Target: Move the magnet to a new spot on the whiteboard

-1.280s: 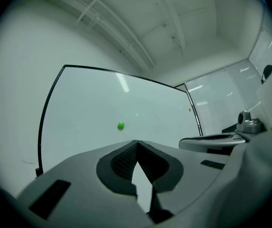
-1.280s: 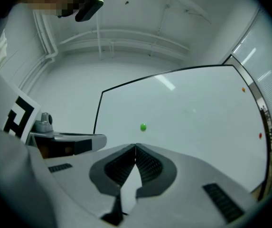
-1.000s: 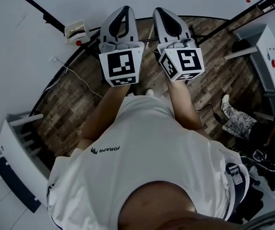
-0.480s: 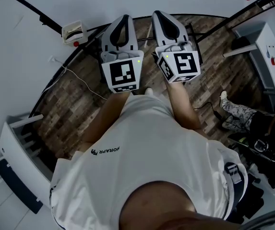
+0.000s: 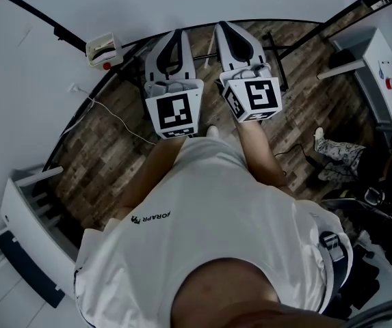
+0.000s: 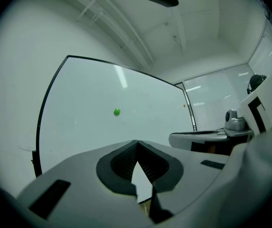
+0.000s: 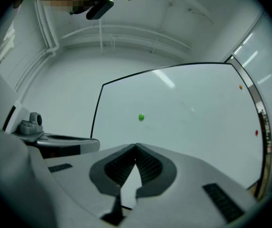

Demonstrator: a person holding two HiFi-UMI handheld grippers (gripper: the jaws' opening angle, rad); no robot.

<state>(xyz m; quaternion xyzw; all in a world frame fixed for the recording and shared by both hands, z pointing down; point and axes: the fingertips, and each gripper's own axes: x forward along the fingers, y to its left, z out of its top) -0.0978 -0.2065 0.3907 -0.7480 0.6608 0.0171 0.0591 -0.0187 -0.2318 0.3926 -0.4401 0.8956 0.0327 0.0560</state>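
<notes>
Magnet (image 6: 117, 111), a small green dot, sits mid-whiteboard (image 6: 79, 127), far ahead of both claws.
It looks light, hard and slick, so I'd pinch its rim. My left claw (image 6: 136, 142) and right claw (image 7: 136, 146) are closed, empty, side by side, pointing roughly level.
</notes>
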